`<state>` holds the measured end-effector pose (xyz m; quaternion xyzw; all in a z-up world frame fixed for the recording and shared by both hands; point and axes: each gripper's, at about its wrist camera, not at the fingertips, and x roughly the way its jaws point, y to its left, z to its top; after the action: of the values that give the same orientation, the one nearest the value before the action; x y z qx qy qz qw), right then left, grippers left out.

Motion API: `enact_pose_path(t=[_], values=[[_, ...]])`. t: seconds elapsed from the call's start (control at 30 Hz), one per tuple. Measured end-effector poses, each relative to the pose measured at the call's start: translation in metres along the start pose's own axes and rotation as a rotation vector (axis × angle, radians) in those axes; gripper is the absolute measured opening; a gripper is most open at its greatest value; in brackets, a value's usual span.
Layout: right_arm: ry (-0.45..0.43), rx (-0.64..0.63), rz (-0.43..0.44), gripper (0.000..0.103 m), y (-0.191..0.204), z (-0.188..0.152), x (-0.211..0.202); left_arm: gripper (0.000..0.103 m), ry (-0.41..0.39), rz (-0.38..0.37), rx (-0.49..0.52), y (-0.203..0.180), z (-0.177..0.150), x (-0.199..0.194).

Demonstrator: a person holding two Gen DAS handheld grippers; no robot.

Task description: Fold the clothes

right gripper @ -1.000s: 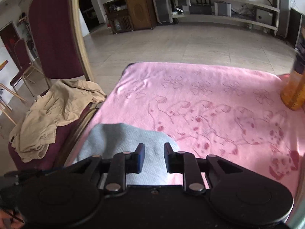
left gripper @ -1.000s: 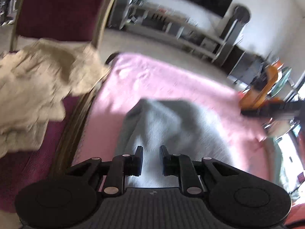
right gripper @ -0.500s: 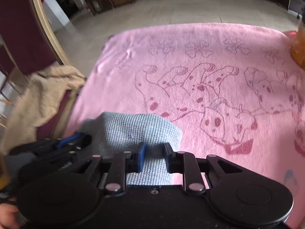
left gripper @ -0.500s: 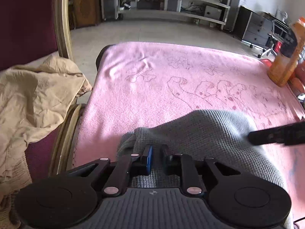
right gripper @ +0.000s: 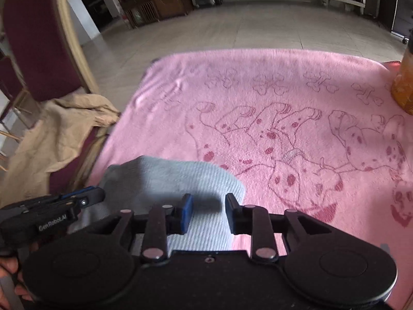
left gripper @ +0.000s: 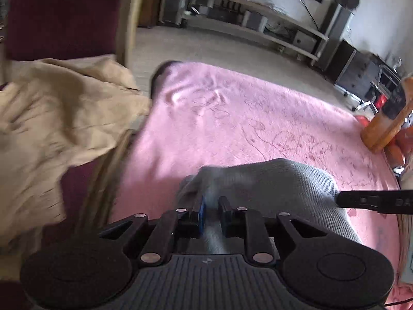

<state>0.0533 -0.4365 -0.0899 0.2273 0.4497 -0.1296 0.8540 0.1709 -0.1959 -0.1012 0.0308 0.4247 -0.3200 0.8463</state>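
Both grippers sit at the near edge of the pink blanket (right gripper: 296, 82): my left gripper (left gripper: 211, 213) has just been closing and pinches a ridge of the grey knitted garment (left gripper: 271, 180) between its pads, while my right gripper (right gripper: 208, 210) has just been opening and stands spread over the same garment's (right gripper: 175, 175) right part, its pads clear of the knit. That garment lies bunched at the blanket's near-left corner. Beyond it the blanket runs open to its far edge, with an orange bottle (right gripper: 405, 82) at its right edge and a beige garment (right gripper: 59, 131) on the maroon chair (right gripper: 36, 38) just left of it.
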Motion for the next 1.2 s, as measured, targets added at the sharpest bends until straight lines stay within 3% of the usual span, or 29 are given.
enact_pose_path(t=[0.07, 0.17, 0.3, 0.33, 0.43, 0.57, 0.67, 0.9, 1.1, 1.2], values=[[-0.001, -0.007, 0.023, 0.033, -0.004, -0.009, -0.025, 0.015, -0.022, -0.039, -0.042, 0.009, -0.015, -0.026], [0.021, -0.028, 0.036, 0.034, -0.008, -0.025, -0.053, 0.014, 0.007, -0.135, -0.088, 0.019, -0.046, -0.046], [0.085, -0.043, 0.080, 0.033, -0.006, -0.047, -0.062, 0.014, -0.010, -0.164, 0.018, 0.002, -0.064, -0.059], [0.100, -0.050, 0.086, 0.028, -0.003, -0.053, -0.059, 0.014, -0.005, -0.160, 0.060, -0.005, -0.067, -0.059], [0.127, -0.055, 0.070, 0.022, 0.007, -0.063, -0.039, 0.012, 0.055, 0.002, 0.160, -0.017, -0.071, -0.040], [0.155, -0.062, 0.046, 0.020, 0.024, -0.070, -0.011, 0.012, 0.105, 0.076, 0.131, -0.010, -0.070, -0.027], [0.183, -0.150, -0.046, 0.020, 0.036, -0.085, 0.017, 0.013, 0.115, 0.074, 0.085, -0.002, -0.070, -0.024], [0.170, -0.111, 0.027, 0.021, 0.013, -0.081, -0.012, 0.012, 0.049, -0.033, 0.023, 0.005, -0.072, -0.046], [0.082, -0.081, 0.067, 0.023, -0.004, -0.056, -0.066, 0.017, -0.006, -0.110, 0.020, -0.014, -0.058, -0.058], [0.067, -0.074, 0.074, 0.023, -0.002, -0.040, -0.061, 0.019, -0.010, -0.055, 0.071, -0.028, -0.043, -0.049]])
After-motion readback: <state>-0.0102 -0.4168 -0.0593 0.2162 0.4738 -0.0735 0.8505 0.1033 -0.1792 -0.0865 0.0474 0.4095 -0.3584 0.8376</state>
